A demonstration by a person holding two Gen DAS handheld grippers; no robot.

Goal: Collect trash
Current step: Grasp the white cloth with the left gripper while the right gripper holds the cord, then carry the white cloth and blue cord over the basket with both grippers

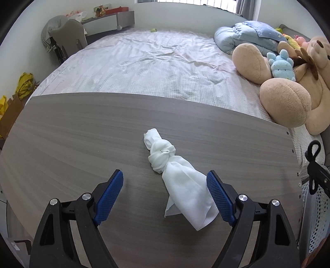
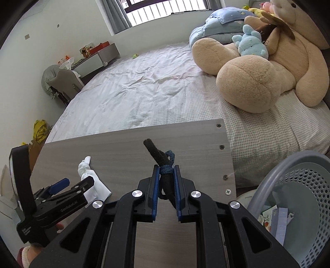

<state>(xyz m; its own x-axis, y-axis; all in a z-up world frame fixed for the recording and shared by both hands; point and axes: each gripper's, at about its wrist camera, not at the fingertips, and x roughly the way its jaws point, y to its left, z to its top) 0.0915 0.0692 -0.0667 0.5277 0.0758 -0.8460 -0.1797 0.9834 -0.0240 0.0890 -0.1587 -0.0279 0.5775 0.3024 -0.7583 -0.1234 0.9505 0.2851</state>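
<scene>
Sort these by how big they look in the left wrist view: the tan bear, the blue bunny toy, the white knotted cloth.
Largest to smallest:
1. Tan plush bear
2. White knotted cloth, though nearness enlarges it
3. Blue plush bunny

Daylight from window (image 2: 165, 12) at top of frame, slightly blown out. Room evenly bright, shadows soft. Heavy fisheye bend plus black vignette in corners. Sharp centre, mild softness at edges.
</scene>
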